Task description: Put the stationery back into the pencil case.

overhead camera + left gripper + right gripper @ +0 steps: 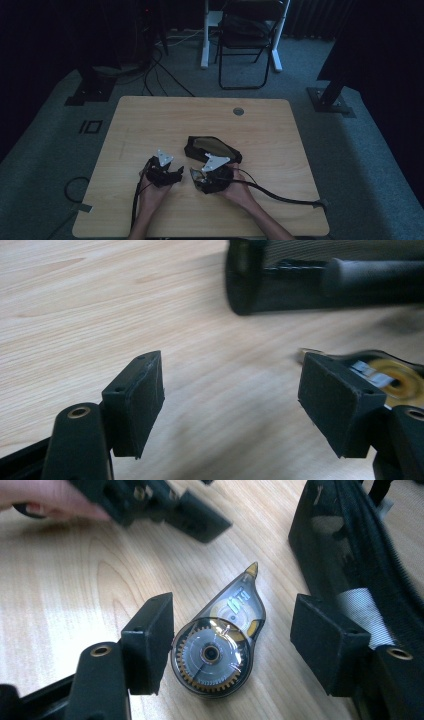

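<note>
Straddling unlabelled correction-tape dispenser [215, 645], right claw [235, 645]

Pale matt wood-grain worktop [75, 595], glossy smoky see-through plastic correction tape dispenser [220, 645] with yellow gears, black woven fabric pouch [360, 555], matt black rough-padded fingers [150, 640]

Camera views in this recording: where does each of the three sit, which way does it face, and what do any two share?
High view: above the person's side, looking forward and down on the light wooden table; both forearms, left gripper and right gripper show.
Left gripper view: rides the left gripper, facing low across the tabletop towards the black fabric pouch; its open jaws show.
Right gripper view: rides the right gripper, looking down at the clear grey correction-tape dispenser with a yellow gear between its open jaws.
Shared: both gripper views show dispenser and pouch.
</note>
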Demonstrator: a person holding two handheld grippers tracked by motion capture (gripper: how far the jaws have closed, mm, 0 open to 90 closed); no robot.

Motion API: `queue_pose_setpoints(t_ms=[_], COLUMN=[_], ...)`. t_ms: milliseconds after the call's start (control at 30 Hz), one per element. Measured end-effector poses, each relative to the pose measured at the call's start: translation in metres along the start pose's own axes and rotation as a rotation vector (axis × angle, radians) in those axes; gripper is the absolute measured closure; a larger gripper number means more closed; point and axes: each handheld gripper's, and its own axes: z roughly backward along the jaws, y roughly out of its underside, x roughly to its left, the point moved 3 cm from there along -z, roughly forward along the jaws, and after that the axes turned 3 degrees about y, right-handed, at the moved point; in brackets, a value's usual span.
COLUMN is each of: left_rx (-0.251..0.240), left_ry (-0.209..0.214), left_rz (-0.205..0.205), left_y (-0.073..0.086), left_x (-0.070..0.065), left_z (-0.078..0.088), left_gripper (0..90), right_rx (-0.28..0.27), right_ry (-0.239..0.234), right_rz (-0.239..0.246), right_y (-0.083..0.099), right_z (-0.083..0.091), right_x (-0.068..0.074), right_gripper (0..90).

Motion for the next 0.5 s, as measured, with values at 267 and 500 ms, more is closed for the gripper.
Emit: queue_pose_setpoints(t_ms=[267, 500], left_rx=[0.011, 0.028], left_ry=[-0.03, -0.057], left_rz=[0.029, 0.042], left_y=[-0.001, -0.001], left_x=[0.014, 0.022], left_z=[-0.006, -0.011], left_gripper=[26.8, 26.9], right_rx=[0.033, 0.038], right_ry=[0.026, 0.015], right_rz=[-0.005, -0.017], right_y=[0.007, 0.008], right_z=[-0.014, -0.019], right_x=[0.0, 0.002], right_gripper=[31.1, 29.9])
